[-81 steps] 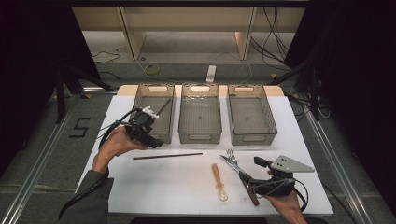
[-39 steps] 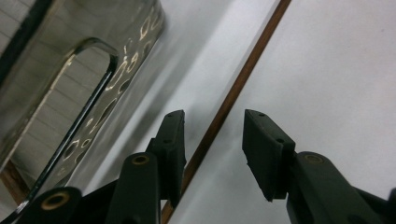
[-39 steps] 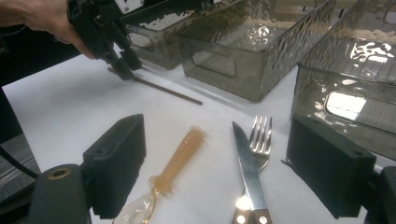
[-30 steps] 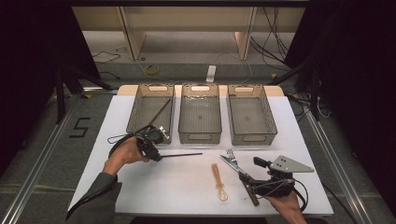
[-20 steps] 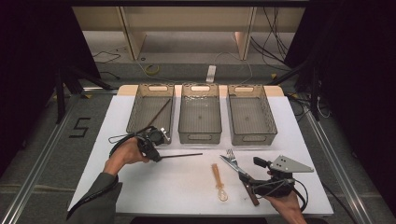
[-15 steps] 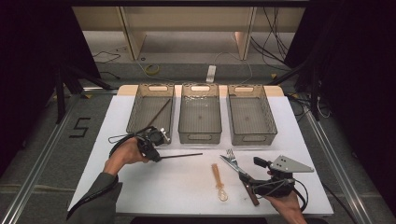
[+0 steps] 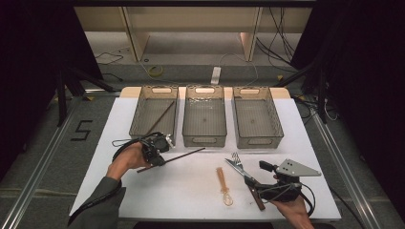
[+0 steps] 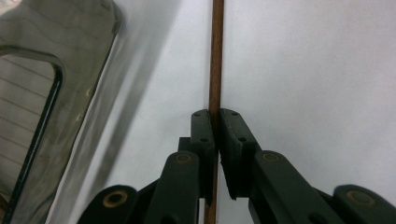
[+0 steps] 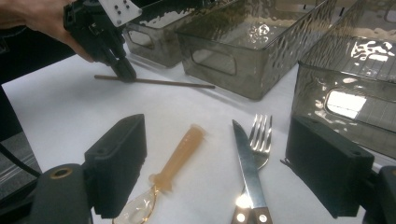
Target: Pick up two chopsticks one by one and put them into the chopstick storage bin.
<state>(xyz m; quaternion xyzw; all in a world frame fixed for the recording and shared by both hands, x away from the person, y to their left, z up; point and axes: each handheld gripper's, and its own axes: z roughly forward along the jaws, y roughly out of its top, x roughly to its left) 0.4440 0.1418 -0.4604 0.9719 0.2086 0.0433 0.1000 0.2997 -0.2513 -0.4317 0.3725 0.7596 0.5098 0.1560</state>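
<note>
My right gripper rests at the near right corner of the table, jaws standing wide apart with nothing between them. Just ahead of it lie 3 pieces: the amber plastic spoon, the knife and the fork, knife and fork touching side by side.

Farther up and to the left, my left gripper has just been closing, and in the left gripper view its pads now pinch the brown chopstick, the stick running straight through between them. The grip sits near the stick's left end, so most of the length sticks out to the right, toward the middle tray. It lies roughly level along the table, slightly slanted, its far tip just short of that tray's front wall.

Beyond my left hand stands the left tray, 1 of 3 in a row, already holding a matching chopstick that lies diagonally. I judge the next move is to lift and swing my stick's long axis round to run along that tray, because crosswise the free end would catch the rim. The left hand is plainly the nearer one; the right tray stands well apart.
</note>
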